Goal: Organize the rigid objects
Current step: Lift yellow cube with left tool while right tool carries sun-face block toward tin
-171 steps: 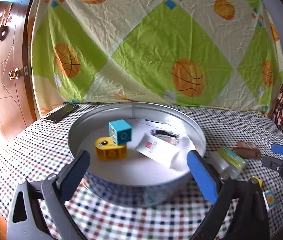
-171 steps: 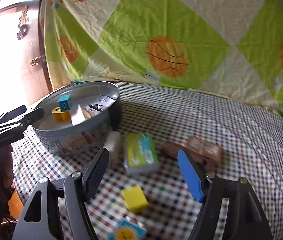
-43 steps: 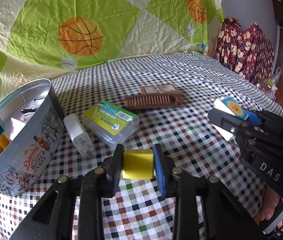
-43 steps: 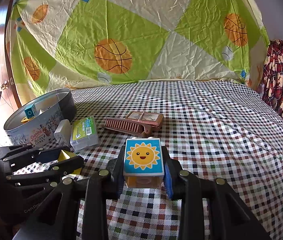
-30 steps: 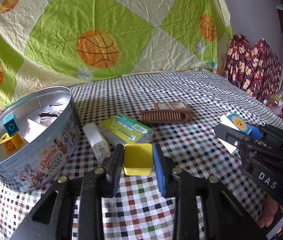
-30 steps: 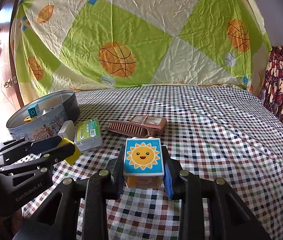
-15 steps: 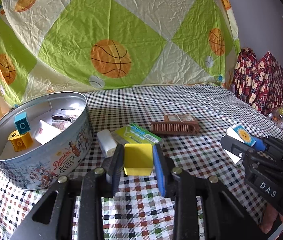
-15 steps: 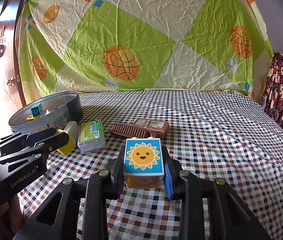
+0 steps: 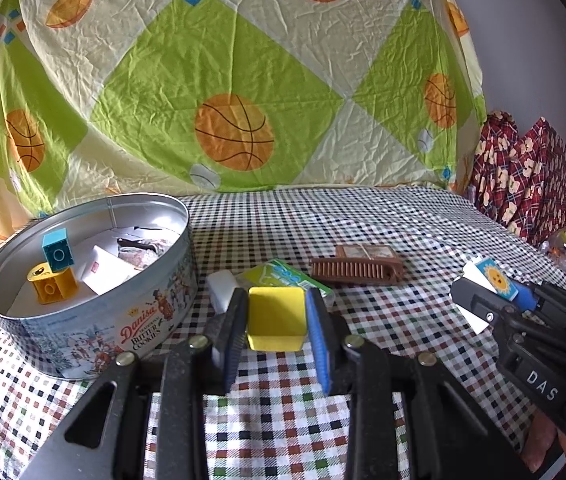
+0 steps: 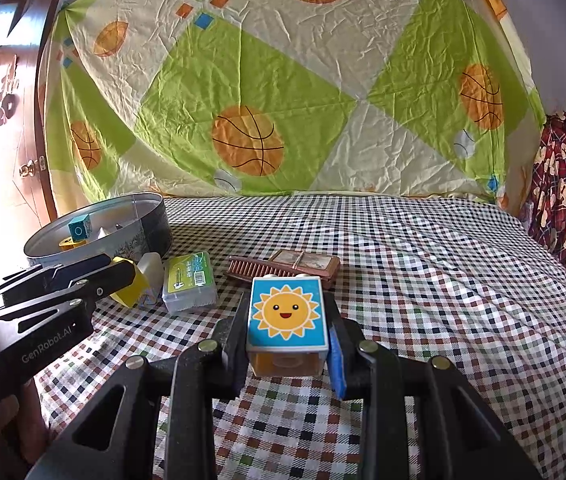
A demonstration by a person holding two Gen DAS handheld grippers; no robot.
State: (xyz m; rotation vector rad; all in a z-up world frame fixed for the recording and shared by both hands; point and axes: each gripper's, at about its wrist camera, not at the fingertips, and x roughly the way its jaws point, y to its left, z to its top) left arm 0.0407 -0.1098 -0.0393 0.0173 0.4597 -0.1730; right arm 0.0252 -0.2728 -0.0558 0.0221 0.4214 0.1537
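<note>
Left wrist view: left gripper point(image 9: 277, 320) jaws clamped on a yellow block point(image 9: 276, 323), raised over the checked table point(image 9: 363, 240), just right of the Danisa cookie tin point(image 9: 95, 312), probably for dropping in beside the blue cube point(image 9: 57, 250). Right wrist view: right gripper point(image 10: 287, 338) jaws closed on a sun-face block point(image 10: 287, 322), carried clear above the cloth, apparently awaiting its turn; brown comb point(image 10: 279, 270) and green case point(image 10: 189, 278) lying loose beyond.

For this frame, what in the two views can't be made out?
- Left wrist view: white charger and green-labelled case partly hidden by the left claw and its yellow block.
- Cookie tin: dark item at the back too small to identify.
- Right wrist view: tin's contents mostly hidden by its wall.
</note>
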